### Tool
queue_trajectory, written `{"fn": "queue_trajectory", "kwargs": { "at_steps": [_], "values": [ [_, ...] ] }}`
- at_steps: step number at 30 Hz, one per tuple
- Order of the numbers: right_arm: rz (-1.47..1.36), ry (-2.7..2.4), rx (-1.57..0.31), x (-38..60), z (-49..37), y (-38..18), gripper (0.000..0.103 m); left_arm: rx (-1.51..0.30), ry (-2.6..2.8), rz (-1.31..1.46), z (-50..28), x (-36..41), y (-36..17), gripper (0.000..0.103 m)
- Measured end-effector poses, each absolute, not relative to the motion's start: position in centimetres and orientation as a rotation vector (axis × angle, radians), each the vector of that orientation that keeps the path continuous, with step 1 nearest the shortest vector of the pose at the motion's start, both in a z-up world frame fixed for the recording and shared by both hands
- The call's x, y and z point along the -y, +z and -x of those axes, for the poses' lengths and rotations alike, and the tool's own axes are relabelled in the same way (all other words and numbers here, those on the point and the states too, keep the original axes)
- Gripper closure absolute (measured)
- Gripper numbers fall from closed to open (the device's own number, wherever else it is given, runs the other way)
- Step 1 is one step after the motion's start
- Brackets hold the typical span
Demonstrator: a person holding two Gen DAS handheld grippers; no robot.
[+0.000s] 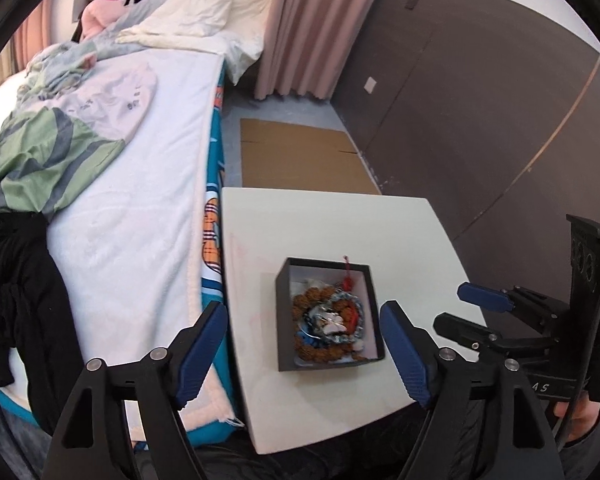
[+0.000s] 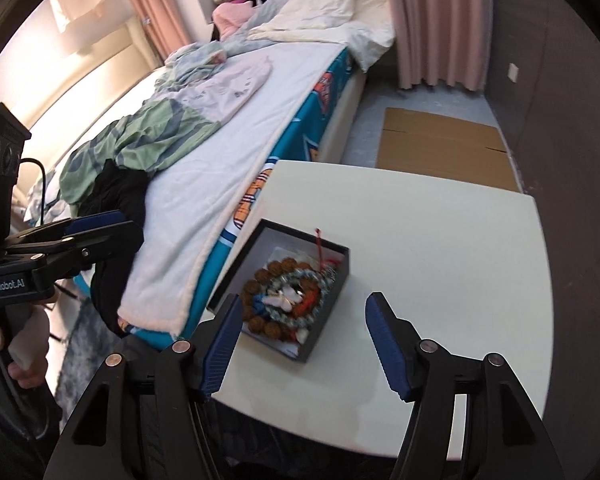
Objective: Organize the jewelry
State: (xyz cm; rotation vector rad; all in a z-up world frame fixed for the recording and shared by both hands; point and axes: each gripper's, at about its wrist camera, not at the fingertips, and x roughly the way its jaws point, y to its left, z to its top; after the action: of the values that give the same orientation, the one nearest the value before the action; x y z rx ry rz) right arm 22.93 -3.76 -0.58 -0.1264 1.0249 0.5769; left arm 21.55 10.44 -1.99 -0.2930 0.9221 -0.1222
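Black box (image 1: 328,364) sits on the white table (image 1: 340,224), jewelry (image 1: 328,322) piled inside, too tangled to tell pieces apart. Left gripper (image 1: 304,354) and right gripper (image 2: 300,346) both hover near the box, jaws wide, empty.

Open right tool (image 2: 300,344) above white table (image 2: 460,260), black box (image 2: 332,300) holding bead bracelets (image 2: 288,296)

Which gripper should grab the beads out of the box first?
Probably the left gripper: the box of beads sits right between its open fingers. The right gripper is open too, with the box off toward its left finger.
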Motion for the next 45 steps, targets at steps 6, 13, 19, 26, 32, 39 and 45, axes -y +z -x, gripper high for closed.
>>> {"fn": "queue_trajectory", "kwargs": {
  "at_steps": [6, 13, 19, 26, 32, 39, 45],
  "values": [
    [0.097, 0.532, -0.975, 6.1, -20.6, 1.3, 0.031, -0.867, -0.133, 0.274, -19.1, -9.0, -0.7, 0.012],
    [0.089, 0.503, -0.933, 8.1, -17.3, 2.9, 0.025, -0.788, -0.136, 0.218, -15.6, -6.8, 1.1, 0.004],
    [0.041, 0.469, -0.864, 10.9, -14.0, 4.3, 0.005, -0.722, -0.125, 0.17, -12.2, -4.9, 2.4, 0.001],
    [0.032, 0.405, -0.794, 13.6, -9.7, 5.6, 0.004, -0.643, -0.128, 0.095, -7.5, -2.3, 3.6, 0.001],
    [0.037, 0.381, -0.742, 14.8, -6.2, 6.9, 0.004, -0.581, -0.129, 0.1, -4.2, -1.2, 4.0, 0.001],
    [0.052, 0.368, -0.703, 15.7, -3.0, 7.5, 0.004, -0.522, -0.118, 0.059, -0.7, 0.1, 4.7, 0.001],
    [0.055, 0.381, -0.653, 16.2, 0.0, 8.2, 0.004, -0.486, -0.109, 0.054, 2.0, 0.3, 5.1, 0.001]
  ]
}}
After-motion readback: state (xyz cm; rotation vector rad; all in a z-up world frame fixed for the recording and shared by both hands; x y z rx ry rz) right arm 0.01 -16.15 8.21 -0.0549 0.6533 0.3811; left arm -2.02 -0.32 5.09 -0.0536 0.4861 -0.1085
